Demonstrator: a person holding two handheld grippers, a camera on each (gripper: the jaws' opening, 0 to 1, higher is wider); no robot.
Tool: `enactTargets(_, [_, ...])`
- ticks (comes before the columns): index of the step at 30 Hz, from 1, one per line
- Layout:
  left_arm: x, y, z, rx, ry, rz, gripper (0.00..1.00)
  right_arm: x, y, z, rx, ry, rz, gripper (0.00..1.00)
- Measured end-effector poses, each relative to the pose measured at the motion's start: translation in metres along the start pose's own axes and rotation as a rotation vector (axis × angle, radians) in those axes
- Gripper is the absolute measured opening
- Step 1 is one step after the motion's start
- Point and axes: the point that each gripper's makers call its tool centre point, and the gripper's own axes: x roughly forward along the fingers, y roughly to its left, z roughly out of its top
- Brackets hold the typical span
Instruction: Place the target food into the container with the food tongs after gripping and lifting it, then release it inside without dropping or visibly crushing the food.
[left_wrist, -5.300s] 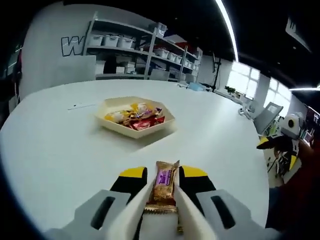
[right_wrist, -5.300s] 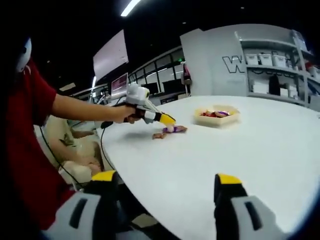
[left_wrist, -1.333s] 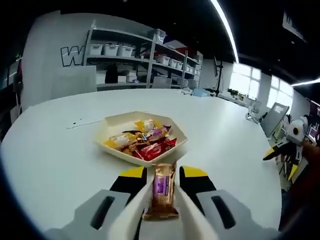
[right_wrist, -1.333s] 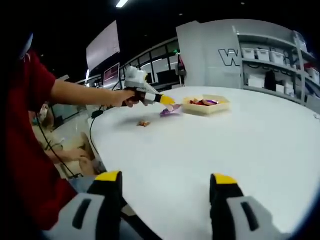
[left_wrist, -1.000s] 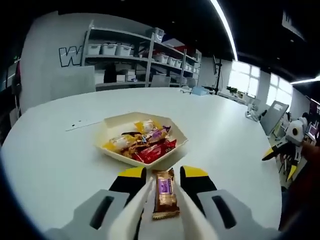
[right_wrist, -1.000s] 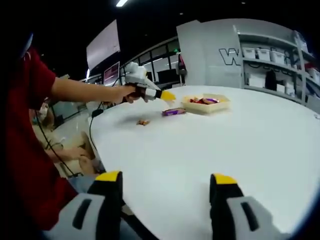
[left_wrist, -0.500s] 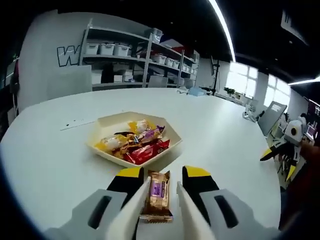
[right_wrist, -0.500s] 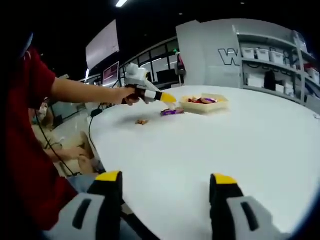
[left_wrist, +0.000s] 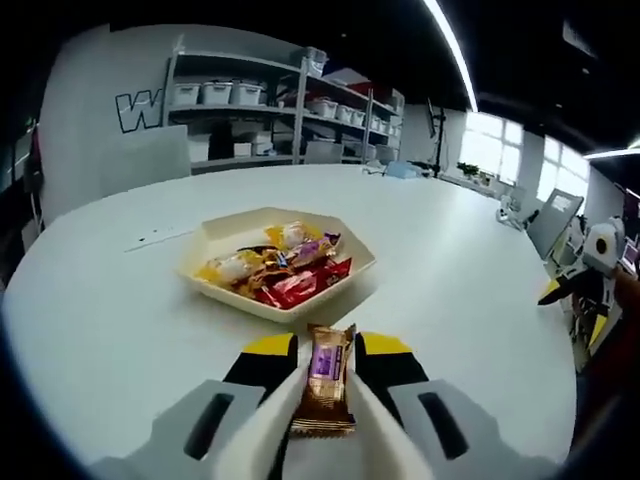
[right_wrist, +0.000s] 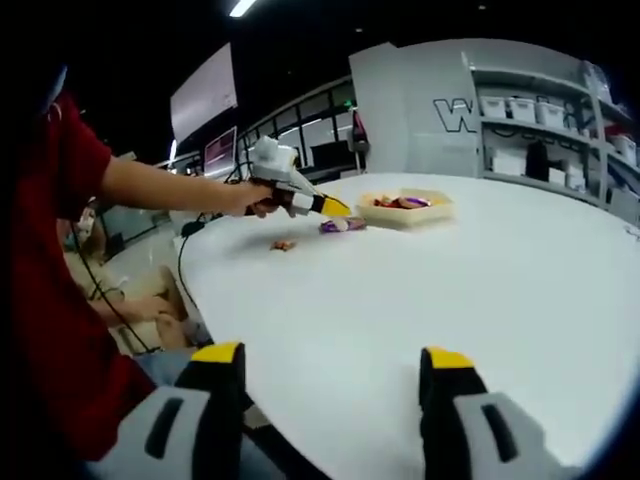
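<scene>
A gold snack bar with a purple label (left_wrist: 325, 385) sits pinched between the cream tongs of my left gripper (left_wrist: 325, 372), just short of the tray. The beige hexagonal tray (left_wrist: 215, 228) holds several wrapped snacks in red, yellow and purple. In the right gripper view a hand holds the left gripper (right_wrist: 335, 212) low over the white table, with the bar (right_wrist: 340, 226) at its tip and the tray (right_wrist: 405, 210) just beyond. My right gripper (right_wrist: 330, 375) stands open near the table's edge with nothing between its jaws.
A small brown sweet (right_wrist: 285, 244) lies on the table near the left gripper. A person in a red sleeve (right_wrist: 60, 200) stands at the left. Shelves with white bins (left_wrist: 240, 100) line the far wall. Wide bare table spreads to the right of the tray.
About a second ago the bar lay on the table between the parted tongs, short of the tray. The tongs have now closed on it again. The right gripper has stayed still.
</scene>
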Motion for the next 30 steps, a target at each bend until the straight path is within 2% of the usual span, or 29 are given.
enactTargets(3, [-0.004,-0.004,0.004,0.004,0.002,-0.01,0.2,-0.002,-0.001,0.002,-0.002,-0.004,-0.001,0.68])
enactTargets(5, [-0.009,-0.008,0.017,-0.025,-0.031,-0.029,0.2,-0.003,-0.001,0.002,0.001,-0.011,-0.002,0.68])
enactTargets(8, [-0.015,-0.007,0.037,-0.021,-0.053,-0.031,0.2,-0.004,-0.002,0.002,-0.001,-0.012,-0.002,0.68])
enactTargets(14, [-0.007,0.004,0.062,-0.024,-0.07,-0.024,0.2,-0.004,-0.001,0.001,-0.001,-0.013,-0.005,0.68])
enactTargets(21, [0.013,0.009,0.074,-0.006,-0.073,-0.019,0.21,-0.014,-0.006,0.0,0.014,-0.022,-0.027,0.68])
enactTargets(30, [0.035,0.018,0.081,-0.006,-0.068,-0.008,0.21,-0.024,-0.017,0.006,0.004,-0.035,-0.059,0.7])
